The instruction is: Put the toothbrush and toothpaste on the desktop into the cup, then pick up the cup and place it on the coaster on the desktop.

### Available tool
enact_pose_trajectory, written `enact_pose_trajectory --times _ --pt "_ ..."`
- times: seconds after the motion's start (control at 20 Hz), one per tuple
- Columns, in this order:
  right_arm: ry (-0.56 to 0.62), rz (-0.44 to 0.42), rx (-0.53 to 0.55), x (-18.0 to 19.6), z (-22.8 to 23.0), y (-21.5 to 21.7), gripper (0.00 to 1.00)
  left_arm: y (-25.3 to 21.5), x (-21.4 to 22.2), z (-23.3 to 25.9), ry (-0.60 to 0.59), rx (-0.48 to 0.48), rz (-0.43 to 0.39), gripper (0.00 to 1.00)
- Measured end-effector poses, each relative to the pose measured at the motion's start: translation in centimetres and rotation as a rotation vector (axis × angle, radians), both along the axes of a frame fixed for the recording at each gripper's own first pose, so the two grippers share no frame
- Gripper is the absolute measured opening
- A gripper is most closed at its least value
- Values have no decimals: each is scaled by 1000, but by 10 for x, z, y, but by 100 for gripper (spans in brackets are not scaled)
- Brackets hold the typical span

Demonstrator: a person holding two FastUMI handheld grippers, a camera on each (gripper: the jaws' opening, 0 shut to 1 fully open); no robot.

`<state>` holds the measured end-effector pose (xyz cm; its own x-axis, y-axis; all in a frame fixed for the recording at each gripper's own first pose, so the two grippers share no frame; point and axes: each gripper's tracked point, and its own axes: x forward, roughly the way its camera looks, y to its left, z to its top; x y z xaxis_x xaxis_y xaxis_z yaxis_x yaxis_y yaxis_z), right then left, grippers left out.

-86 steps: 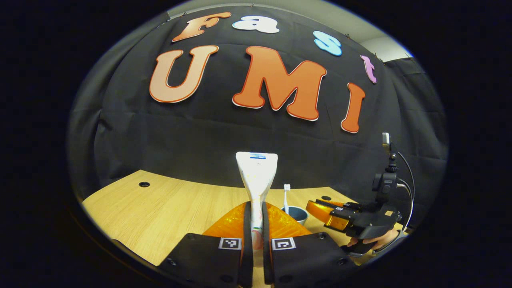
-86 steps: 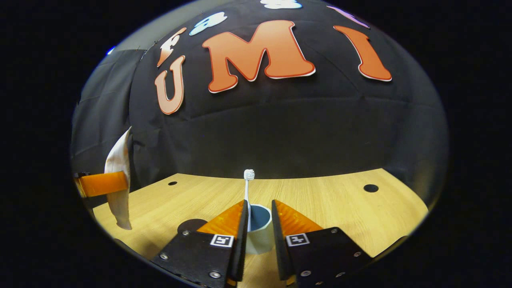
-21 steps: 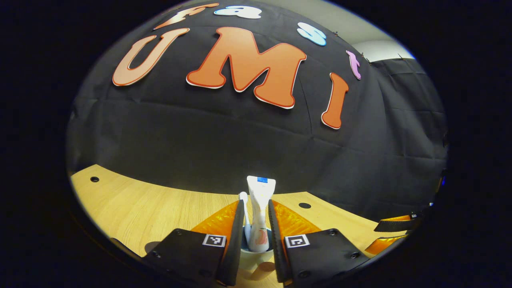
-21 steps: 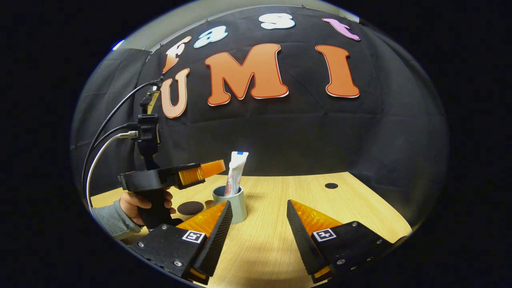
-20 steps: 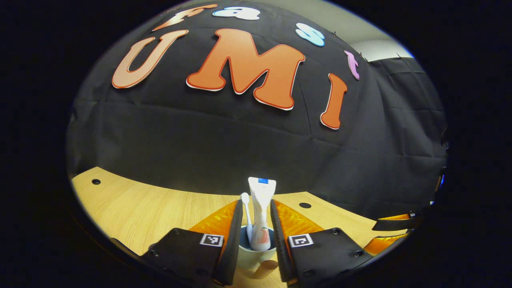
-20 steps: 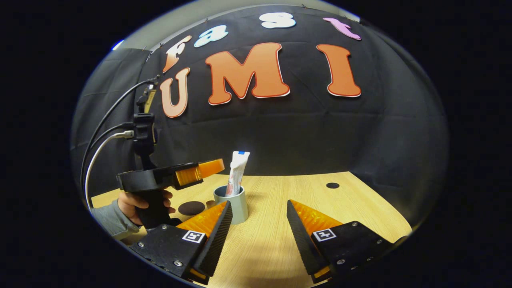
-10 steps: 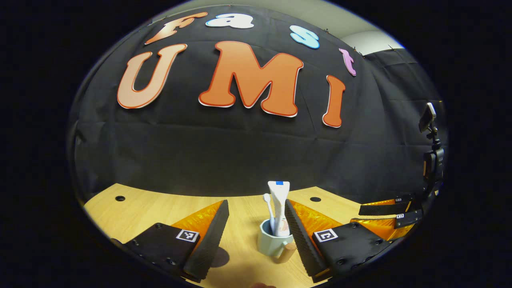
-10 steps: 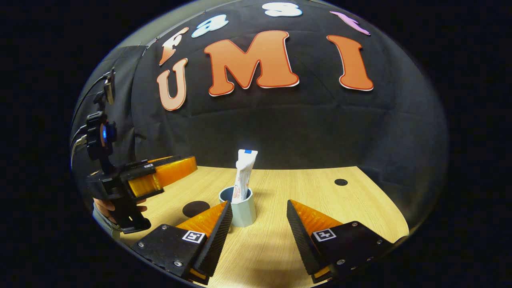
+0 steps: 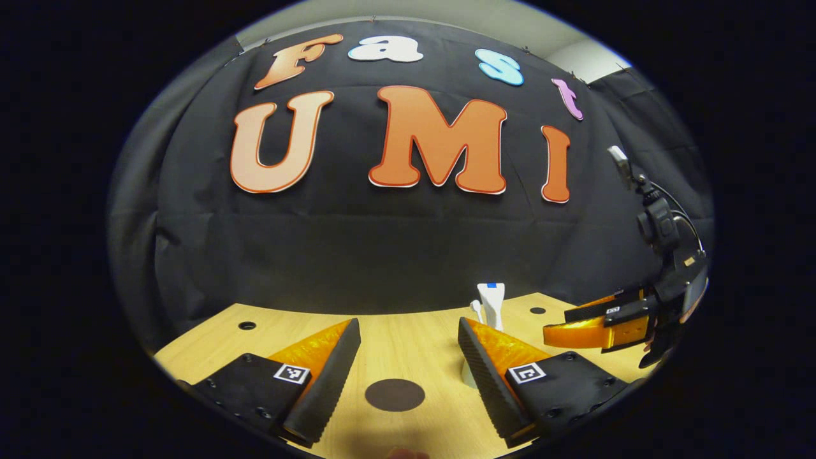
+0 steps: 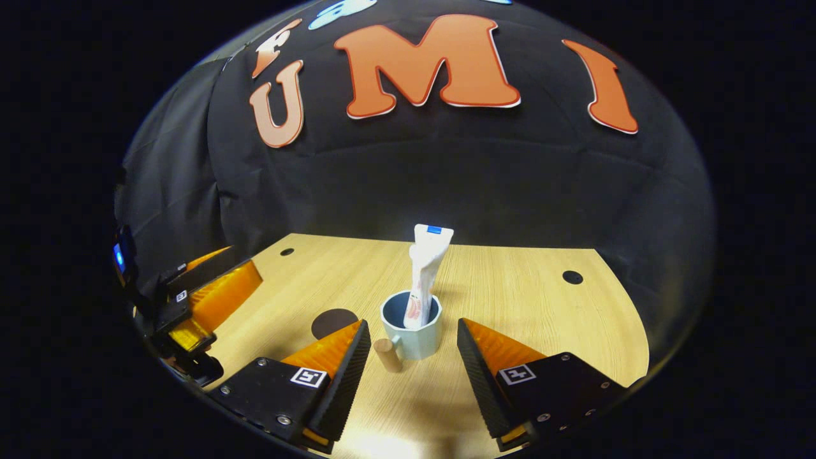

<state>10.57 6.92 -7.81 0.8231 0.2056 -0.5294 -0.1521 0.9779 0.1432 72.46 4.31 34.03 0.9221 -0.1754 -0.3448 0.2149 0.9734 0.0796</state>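
A pale blue cup (image 10: 414, 344) with a wooden handle (image 10: 386, 355) stands on the wooden table (image 10: 510, 299). The white toothpaste tube (image 10: 424, 271) stands in it, leaning. My right gripper (image 10: 412, 325) is open, and the cup sits just ahead of the gap between its fingers, apart from both. My left gripper (image 9: 408, 326) is open and holds nothing. The dark round coaster (image 9: 394, 394) lies on the table between its fingers. In the left gripper view the cup (image 9: 468, 377) is mostly hidden behind a finger, with the toothpaste (image 9: 492, 305) and toothbrush head (image 9: 475, 308) sticking up.
The coaster (image 10: 334, 322) lies left of the cup in the right gripper view, with the left gripper (image 10: 210, 290) beyond it at the table's left edge. The right gripper (image 9: 599, 326) shows at the right in the left gripper view. Small round holes (image 10: 572, 277) mark the tabletop.
My left gripper let go of the toothpaste in the cup, opened and drew back to the left over the coaster. My right gripper came closer to the cup.
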Motion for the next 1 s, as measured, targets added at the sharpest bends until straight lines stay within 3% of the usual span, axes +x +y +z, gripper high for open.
enact_pose_trajectory --times 0.55,0.8,0.85,0.95,1.0 --pt "353 -36 -50 24 -61 33 82 67 -32 8 -37 44 98 97" --pt "474 -81 -102 28 -98 33 75 89 -41 -1 -19 18 126 97" --pt "487 -92 -112 28 -101 30 70 92 -44 -2 -6 21 123 97" --pt "504 -112 -117 31 -106 29 70 101 -48 -6 0 53 125 97" --pt "507 -118 -122 33 -105 27 63 106 -50 -6 0 66 131 97"
